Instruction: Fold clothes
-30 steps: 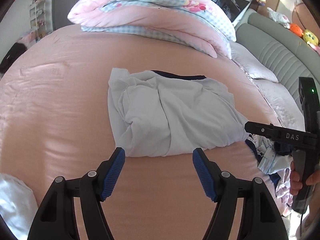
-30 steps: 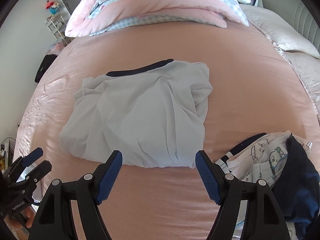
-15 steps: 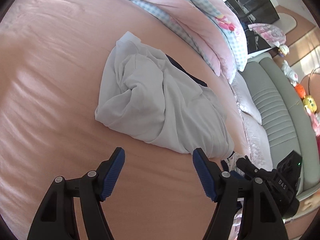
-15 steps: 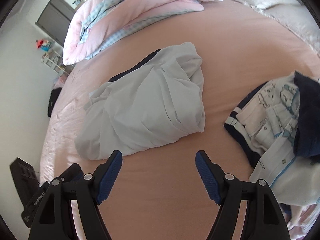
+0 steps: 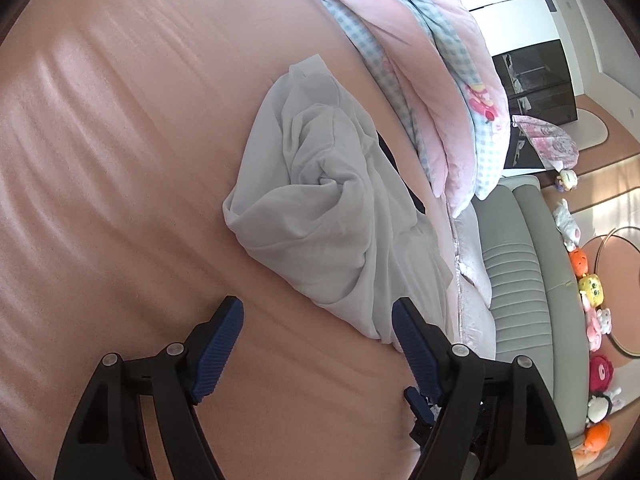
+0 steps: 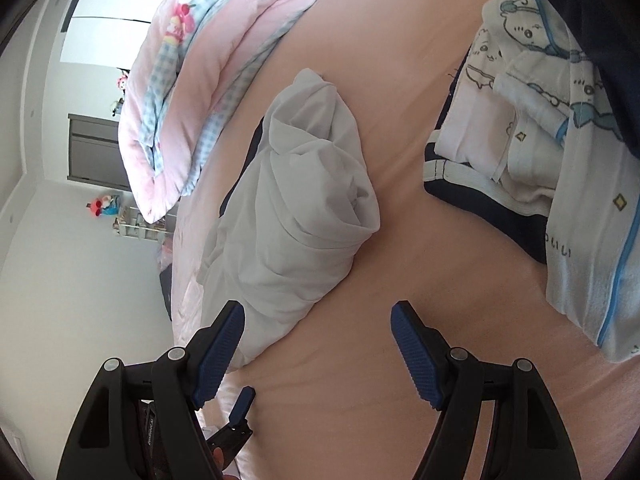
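A pale grey garment (image 5: 320, 216) with a dark collar lies roughly folded and rumpled on the pink bed sheet (image 5: 120, 160). My left gripper (image 5: 316, 312) hovers low at its near edge. Its jaws are opening, the pads touch no cloth, and one corner of the garment lies just by the right finger. In the right wrist view the same garment (image 6: 304, 208) reaches down to the left finger of my right gripper (image 6: 318, 312). That gripper stands open with only bare sheet between its pads. A blue fingertip (image 6: 242, 402) of the left gripper shows below it.
A heap of unfolded clothes (image 6: 532, 120), white with cartoon prints and navy, lies on the bed right of the garment. A folded pink and blue-check quilt (image 5: 432, 80) lies beyond. A grey padded headboard (image 5: 516, 260) with plush toys (image 5: 592, 280) borders the bed.
Both grippers have sunk toward the bed and rolled, so the garment now appears tilted and closer to the fingertips. The left jaws stand slightly wider.
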